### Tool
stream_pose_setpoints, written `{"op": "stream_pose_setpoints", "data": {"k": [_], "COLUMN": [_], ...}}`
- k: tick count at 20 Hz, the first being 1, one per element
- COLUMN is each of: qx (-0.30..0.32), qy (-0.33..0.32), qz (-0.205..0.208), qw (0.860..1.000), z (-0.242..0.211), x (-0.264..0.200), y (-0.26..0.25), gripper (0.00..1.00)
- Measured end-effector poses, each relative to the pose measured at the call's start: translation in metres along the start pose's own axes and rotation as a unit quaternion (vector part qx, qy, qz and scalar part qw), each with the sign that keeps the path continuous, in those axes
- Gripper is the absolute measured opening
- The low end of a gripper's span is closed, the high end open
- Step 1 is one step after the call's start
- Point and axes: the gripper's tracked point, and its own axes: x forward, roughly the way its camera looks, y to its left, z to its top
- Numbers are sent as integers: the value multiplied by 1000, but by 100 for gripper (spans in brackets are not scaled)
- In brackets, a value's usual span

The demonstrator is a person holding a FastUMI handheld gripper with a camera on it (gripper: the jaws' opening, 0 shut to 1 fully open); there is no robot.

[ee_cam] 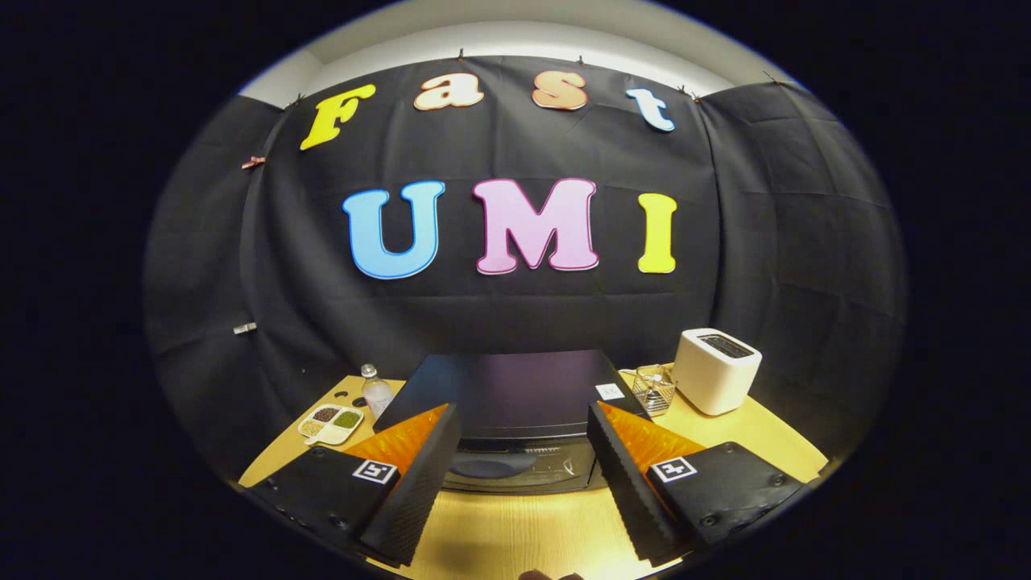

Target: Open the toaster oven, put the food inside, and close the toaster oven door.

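Observation:
A black toaster oven (515, 403) stands on the wooden table (515, 532), straight ahead of my fingers. Its glass door (519, 467) faces me and is shut, and a dark shape shows dimly behind the glass. My gripper (522, 463) is open, held above the table in front of the oven, with the door showing in the wide gap between the two fingers. Nothing is held between them.
A white pop-up toaster (715, 370) stands at the back right, with a small clear wire basket (654, 391) beside it. To the left of the oven are a small water bottle (375, 392) and a divided tray of grains (331, 424). Black cloth walls close off the back.

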Motion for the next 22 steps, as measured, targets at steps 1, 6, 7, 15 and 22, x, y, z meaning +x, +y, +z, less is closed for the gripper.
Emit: {"op": "stream_pose_setpoints", "data": {"k": [1, 6, 7, 15, 22], "qx": [-3, -4, -5, -10, -12], "qy": [5, 42, 49, 76, 85], "qz": [2, 3, 3, -5, 9], "qw": [1000, 999, 999, 997, 996], "z": [-6, -43, -51, -87, -101], "x": [10, 50, 57, 74, 54], "y": [6, 29, 32, 35, 41], "gripper": [98, 98, 98, 99, 99]}}
